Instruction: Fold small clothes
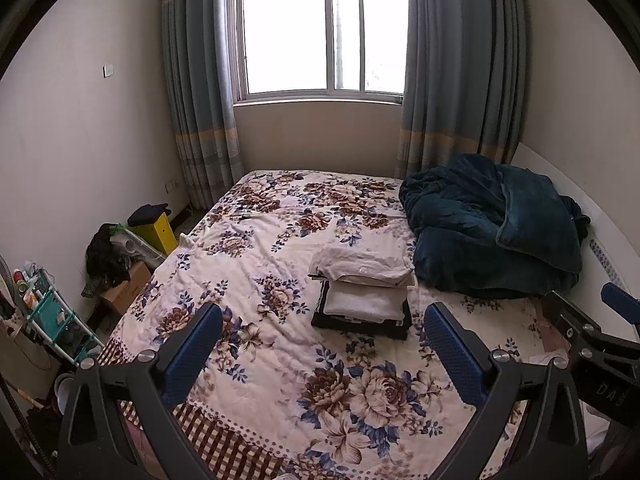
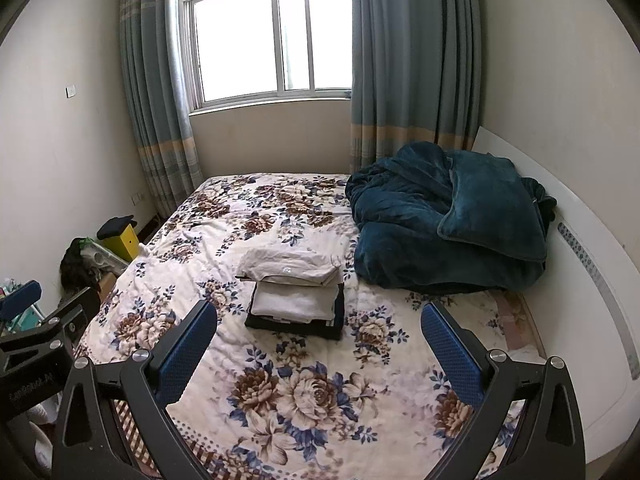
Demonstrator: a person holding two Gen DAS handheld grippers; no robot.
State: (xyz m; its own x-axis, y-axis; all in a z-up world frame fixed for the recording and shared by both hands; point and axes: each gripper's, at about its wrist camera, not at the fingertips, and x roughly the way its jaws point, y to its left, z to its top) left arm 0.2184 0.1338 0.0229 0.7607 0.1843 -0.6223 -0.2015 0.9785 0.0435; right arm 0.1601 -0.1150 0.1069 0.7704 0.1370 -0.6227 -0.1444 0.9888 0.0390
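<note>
A stack of folded small clothes [image 1: 362, 292] lies on the floral bedspread [image 1: 280, 360] near the middle of the bed: a cream piece on top, a grey-white piece under it, a black piece at the bottom. The stack also shows in the right wrist view [image 2: 296, 292]. My left gripper [image 1: 322, 352] is open and empty, held above the bed's near part, short of the stack. My right gripper [image 2: 318, 348] is open and empty too, at a like distance from the stack. Part of the right gripper shows at the right edge of the left wrist view [image 1: 600, 332].
A crumpled dark teal blanket [image 1: 492, 228] lies at the bed's far right, just beyond the stack. A white headboard [image 2: 592, 264] runs along the right. Left of the bed are a yellow box [image 1: 158, 230], a cardboard box [image 1: 124, 288] and a teal rack [image 1: 52, 320]. A curtained window [image 1: 320, 36] is behind.
</note>
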